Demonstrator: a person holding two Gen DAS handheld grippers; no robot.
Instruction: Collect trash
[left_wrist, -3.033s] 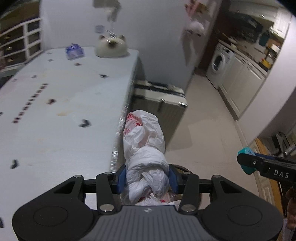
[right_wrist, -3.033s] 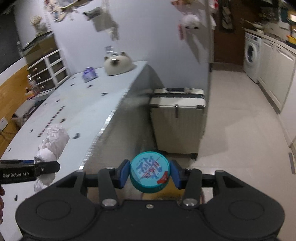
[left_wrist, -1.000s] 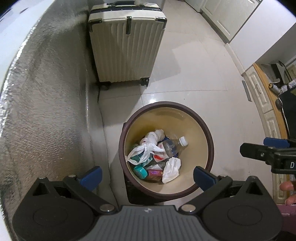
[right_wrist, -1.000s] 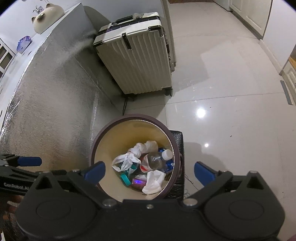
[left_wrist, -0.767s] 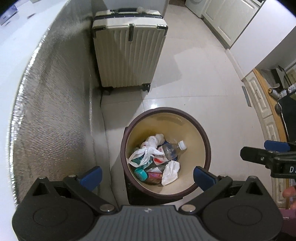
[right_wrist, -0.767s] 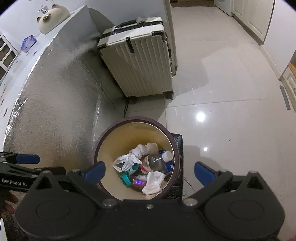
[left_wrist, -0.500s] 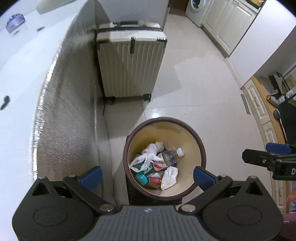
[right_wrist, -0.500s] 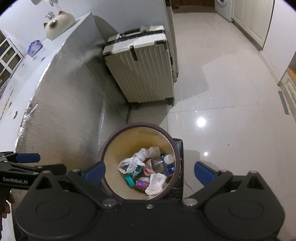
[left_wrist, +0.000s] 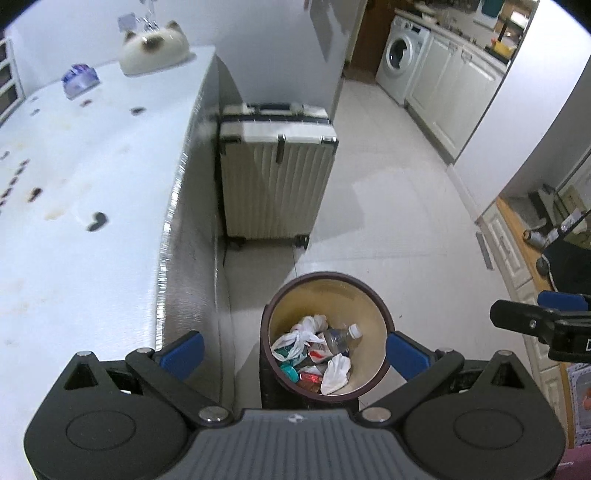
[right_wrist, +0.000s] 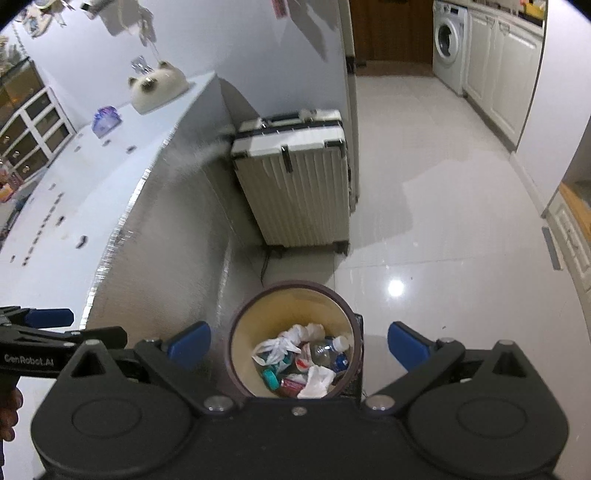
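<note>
The round trash bin (left_wrist: 380, 314) with a dark brown rim and cream inner wall stands on the pale glossy tiled floor (left_wrist: 388, 206), and everything else can be placed from it. Inside the bin lie a knotted white plastic bag (left_wrist: 295, 338), a clear plastic bottle with a white cap (left_wrist: 338, 338), a crumpled white tissue (left_wrist: 336, 371), a teal round lid (left_wrist: 288, 372) and a small red wrapper (left_wrist: 310, 377), all piled at the bottom.

The left gripper (left_wrist: 293, 349) hangs above the bin with its blue-padded jaws spread wide and nothing between them; the bin's mouth shows in the gap. The right gripper (right_wrist: 299, 343) hangs above the bin too, its blue pads likewise spread far apart and empty. In the left wrist view the right gripper's black finger shows to the right of the bin, and in the right wrist view the left gripper's black finger, with white lettering, shows to the left of the bin, with part of a hand (right_wrist: 9, 415) below it.

Just left of the bin rises the foil-covered side of a long white table (left_wrist: 74, 206), whose top carries small dark marks. Beyond the bin, against that table's end, stands an upright cream ribbed suitcase with black trim (left_wrist: 275, 177). At the table's far end, well away from the bin, sit a cream cat-faced cushion (left_wrist: 155, 48) and a small purple packet (left_wrist: 79, 77). Far beyond the bin, to the right, a white washing machine (left_wrist: 402, 62) stands beside white cabinets (left_wrist: 450, 96).
</note>
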